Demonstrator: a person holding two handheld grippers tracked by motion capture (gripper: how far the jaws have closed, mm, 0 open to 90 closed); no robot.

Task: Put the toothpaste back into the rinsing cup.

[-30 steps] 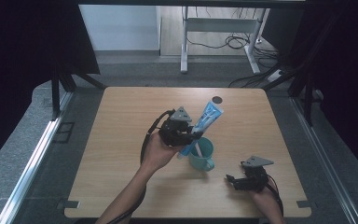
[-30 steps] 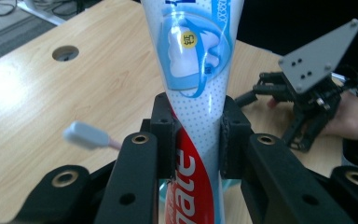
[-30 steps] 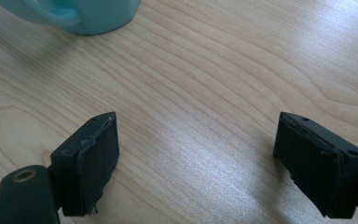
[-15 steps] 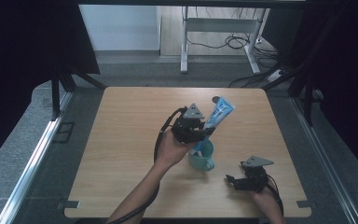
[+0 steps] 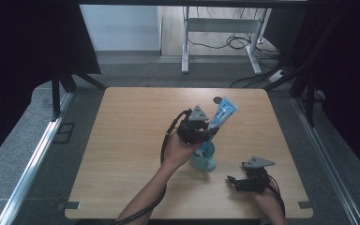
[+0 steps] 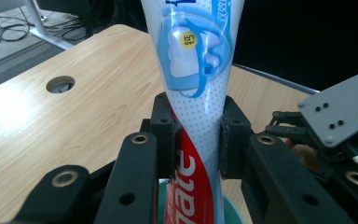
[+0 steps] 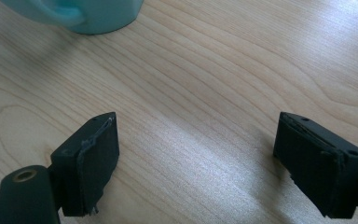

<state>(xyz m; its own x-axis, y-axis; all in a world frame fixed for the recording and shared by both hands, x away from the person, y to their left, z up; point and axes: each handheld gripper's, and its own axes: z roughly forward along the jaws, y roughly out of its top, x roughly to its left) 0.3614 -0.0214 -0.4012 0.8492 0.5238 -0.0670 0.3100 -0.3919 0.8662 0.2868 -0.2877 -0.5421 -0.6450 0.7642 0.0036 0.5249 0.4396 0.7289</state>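
My left gripper (image 5: pixel 201 133) is shut on a toothpaste tube (image 5: pixel 222 112), white and blue with a red band. The tube leans up and to the right, and its lower end reaches into the mouth of a teal mug (image 5: pixel 205 161). In the left gripper view both pads (image 6: pixel 165 135) press on the tube (image 6: pixel 198 107) at its narrow middle, with the mug's rim (image 6: pixel 233 212) just below. My right gripper (image 5: pixel 232 182) rests low over the table near the front right. Its jaws stand wide apart (image 7: pixel 198 158) with nothing between them, and the mug (image 7: pixel 88 11) is ahead of them.
The wooden table (image 5: pixel 131 140) has a round cable hole (image 5: pixel 217 100) at the back, behind the tube. Black curtains stand on both sides. A metal desk frame and cables lie on the floor beyond the far edge.
My left hand has carried the tube to the right and a little down, so its lower end now sits over the mug. The right gripper has stayed in place.
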